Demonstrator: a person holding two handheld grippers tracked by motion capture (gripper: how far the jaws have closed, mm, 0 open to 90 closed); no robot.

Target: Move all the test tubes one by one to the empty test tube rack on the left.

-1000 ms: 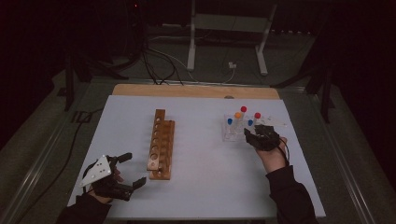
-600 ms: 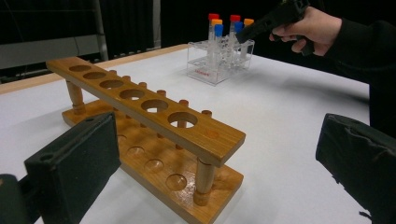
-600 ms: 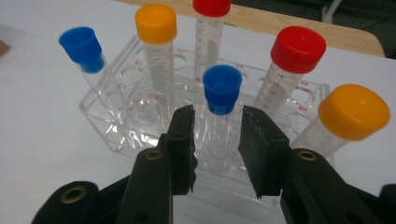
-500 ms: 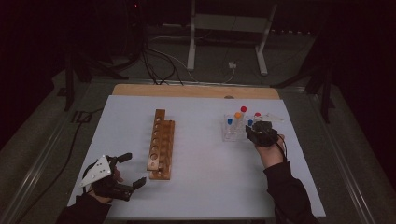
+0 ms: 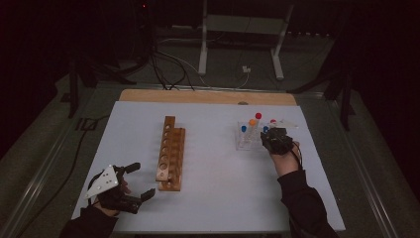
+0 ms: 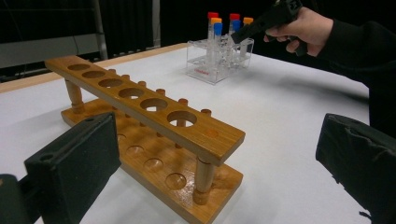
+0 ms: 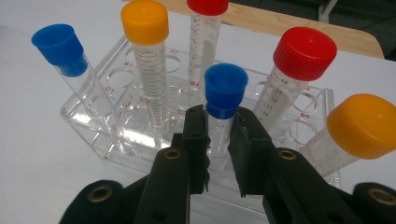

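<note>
From above, your right gripper (image 5: 271, 137) sits at the clear rack (image 5: 246, 144); your left gripper (image 5: 139, 181), jaws wide, lies beside the wooden rack (image 5: 171, 153). Your left gripper view shows that wooden rack's empty holes. Your right gripper view shows your jaws, just closing, clamped on the blue tube (image 7: 222, 105) standing in the clear rack.

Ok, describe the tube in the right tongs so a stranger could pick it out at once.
Find the clear plastic rack on the right half of the white table, across from the wooden rack. The blue-capped tube stands near its front edge, pinched just below the cap by the right tongs. The other blue-capped tube leans at the rack's far left, ungripped.
</note>
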